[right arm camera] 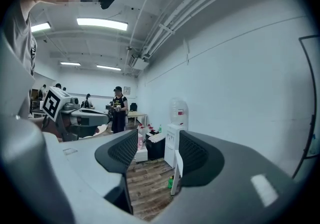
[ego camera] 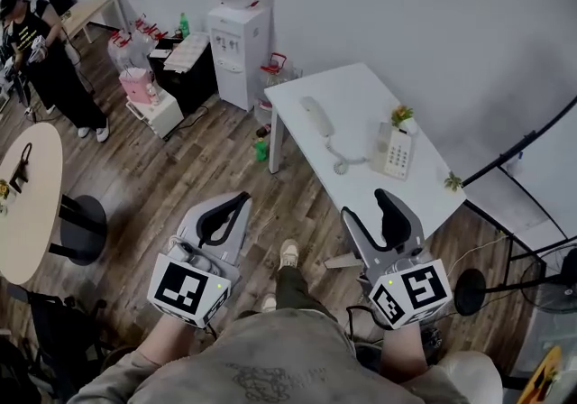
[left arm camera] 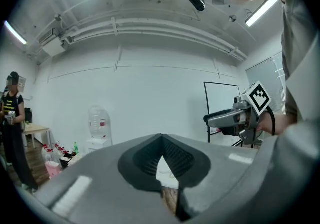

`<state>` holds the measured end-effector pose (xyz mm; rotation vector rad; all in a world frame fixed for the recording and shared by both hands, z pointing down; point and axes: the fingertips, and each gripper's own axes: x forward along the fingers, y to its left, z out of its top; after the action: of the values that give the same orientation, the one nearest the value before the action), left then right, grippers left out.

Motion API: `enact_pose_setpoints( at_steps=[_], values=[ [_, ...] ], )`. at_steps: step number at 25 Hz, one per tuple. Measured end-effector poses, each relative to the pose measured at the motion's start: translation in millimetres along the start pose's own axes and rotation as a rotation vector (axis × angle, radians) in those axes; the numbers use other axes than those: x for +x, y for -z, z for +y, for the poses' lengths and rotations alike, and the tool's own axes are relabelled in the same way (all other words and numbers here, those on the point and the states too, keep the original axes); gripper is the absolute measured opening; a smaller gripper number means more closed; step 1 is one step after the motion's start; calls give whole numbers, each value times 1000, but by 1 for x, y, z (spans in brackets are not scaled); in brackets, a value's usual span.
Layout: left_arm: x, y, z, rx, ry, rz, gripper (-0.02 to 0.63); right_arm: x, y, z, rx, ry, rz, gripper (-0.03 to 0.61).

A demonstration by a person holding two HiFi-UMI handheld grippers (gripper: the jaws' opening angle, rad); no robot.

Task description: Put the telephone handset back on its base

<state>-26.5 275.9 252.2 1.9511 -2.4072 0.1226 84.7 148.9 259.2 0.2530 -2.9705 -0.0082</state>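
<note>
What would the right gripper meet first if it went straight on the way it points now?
Probably the white table, whose edge shows between the jaws of the right gripper; depth is unclear.

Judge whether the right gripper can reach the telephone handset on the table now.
Probably, with a step forward: the right gripper has open, empty tongs, and the telephone handset lies exposed on the table, nothing over it.

The floor is brown wood planking with a slight sheen, and the table has a smooth, matt white top. The telephone handset and base look like pale plastic. The left gripper is matt grey plastic with black ribbed pads.
</note>
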Motion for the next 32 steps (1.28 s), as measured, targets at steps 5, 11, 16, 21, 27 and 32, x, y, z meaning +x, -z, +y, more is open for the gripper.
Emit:
enact_pose_setpoints(
  at_steps=[5, 11, 16, 21, 27, 32],
  values=[
    [28, 13, 31, -14, -17, 18, 0, 42, 6, -25, 4, -1, 0, 275],
    [95, 12, 54, 2, -8, 39, 0, 86, 5, -75, 33, -10, -39, 275],
    [166, 13, 76, 17, 10, 73, 0, 134, 14, -127, 33, -4, 2, 275],
    [240, 21, 107, 70, -6, 131, 0, 177, 23, -182, 68, 8, 4, 273],
    [302, 35, 122, 88, 26, 176, 0, 216, 48, -227, 97, 14, 75, 273],
    [340, 61, 132, 79, 56, 232, 0, 251, 83, -250, 177, 4, 147, 275]
  ],
)
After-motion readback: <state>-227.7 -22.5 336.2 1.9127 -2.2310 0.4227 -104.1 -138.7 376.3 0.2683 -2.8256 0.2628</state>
